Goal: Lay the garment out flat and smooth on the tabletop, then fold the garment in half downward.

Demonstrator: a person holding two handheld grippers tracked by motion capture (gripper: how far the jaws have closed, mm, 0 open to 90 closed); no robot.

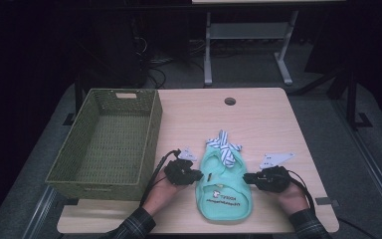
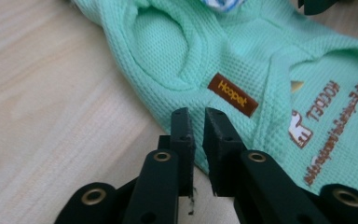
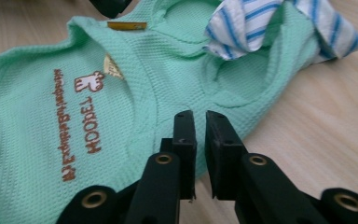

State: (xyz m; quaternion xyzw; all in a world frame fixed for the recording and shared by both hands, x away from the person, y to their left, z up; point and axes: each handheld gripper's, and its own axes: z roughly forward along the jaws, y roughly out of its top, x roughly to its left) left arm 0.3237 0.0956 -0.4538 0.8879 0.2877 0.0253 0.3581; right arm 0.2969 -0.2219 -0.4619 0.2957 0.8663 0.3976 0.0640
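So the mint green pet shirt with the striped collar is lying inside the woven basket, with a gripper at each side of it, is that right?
Not quite. The mint green pet shirt lies on the bare wooden table, to the right of the woven basket, not inside it; the high view shows this. The rest holds: the left gripper and right gripper sit at its two sides.

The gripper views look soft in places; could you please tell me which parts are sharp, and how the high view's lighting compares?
Left gripper view: brown label crisp, tabletop blurred. Right gripper view: striped collar soft. High view: table lit, surroundings dark.
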